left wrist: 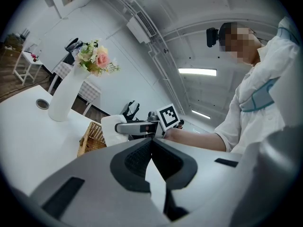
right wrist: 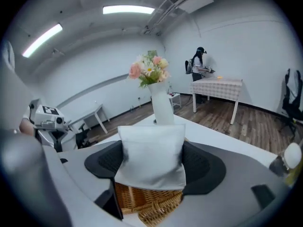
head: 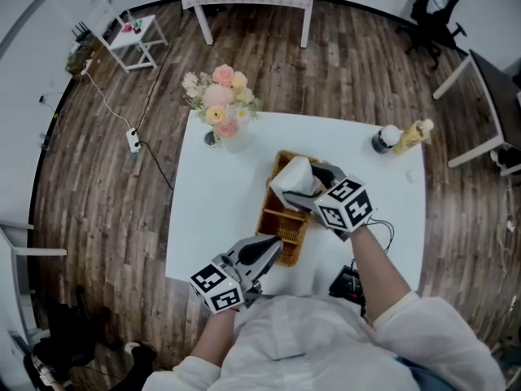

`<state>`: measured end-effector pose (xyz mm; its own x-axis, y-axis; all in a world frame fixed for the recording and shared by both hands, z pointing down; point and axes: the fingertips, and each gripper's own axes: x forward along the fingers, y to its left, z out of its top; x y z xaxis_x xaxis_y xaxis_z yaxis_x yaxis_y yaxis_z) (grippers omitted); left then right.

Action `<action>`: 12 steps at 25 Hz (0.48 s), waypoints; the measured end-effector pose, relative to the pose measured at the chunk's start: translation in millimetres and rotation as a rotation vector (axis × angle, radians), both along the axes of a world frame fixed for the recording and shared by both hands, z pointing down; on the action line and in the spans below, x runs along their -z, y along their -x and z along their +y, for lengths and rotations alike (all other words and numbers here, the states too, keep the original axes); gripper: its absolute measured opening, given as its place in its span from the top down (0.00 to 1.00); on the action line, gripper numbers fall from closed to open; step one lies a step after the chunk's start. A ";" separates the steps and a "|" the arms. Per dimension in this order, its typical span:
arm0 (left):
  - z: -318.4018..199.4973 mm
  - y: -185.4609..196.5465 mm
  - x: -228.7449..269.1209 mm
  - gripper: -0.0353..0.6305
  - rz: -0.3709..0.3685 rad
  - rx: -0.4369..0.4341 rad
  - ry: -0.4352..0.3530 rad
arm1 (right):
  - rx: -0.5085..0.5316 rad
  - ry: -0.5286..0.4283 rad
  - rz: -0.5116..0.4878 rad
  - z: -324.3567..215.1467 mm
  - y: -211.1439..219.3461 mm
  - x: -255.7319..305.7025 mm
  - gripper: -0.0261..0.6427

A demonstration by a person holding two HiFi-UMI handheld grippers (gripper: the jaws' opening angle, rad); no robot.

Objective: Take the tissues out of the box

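An oblong wicker box (head: pixel 281 226) lies in the middle of the white table (head: pixel 213 198). My right gripper (head: pixel 308 195) is shut on a white tissue pack (head: pixel 291 182) and holds it just above the box's far end. In the right gripper view the tissue pack (right wrist: pixel 151 152) fills the gap between the dark pads (right wrist: pixel 203 167), with the wicker box (right wrist: pixel 147 197) right below. My left gripper (head: pixel 273 249) sits at the box's near end, its jaws together and nothing in them. The left gripper view shows the wicker box (left wrist: pixel 92 138) and the tissue pack (left wrist: pixel 110 129) ahead of it.
A white vase of flowers (head: pixel 221 108) stands at the table's far left corner. A yellow bottle (head: pixel 413 134) and a dark cup (head: pixel 383 140) are at the far right. A black device with a cable (head: pixel 348 282) lies near the front edge.
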<state>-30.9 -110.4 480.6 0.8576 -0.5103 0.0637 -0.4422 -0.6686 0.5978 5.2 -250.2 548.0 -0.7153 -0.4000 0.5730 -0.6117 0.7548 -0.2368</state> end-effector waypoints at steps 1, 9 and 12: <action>0.4 -0.4 -0.3 0.94 -0.001 -0.001 0.000 | -0.019 0.012 -0.061 1.8 0.3 4.5 0.36; 1.8 -2.8 -0.1 0.94 -0.006 -0.008 -0.002 | -0.132 0.054 -0.421 11.2 -2.1 42.0 0.36; 3.4 -3.6 -1.3 0.94 -0.011 -0.011 -0.001 | -0.148 0.069 -0.539 13.5 -2.5 57.1 0.36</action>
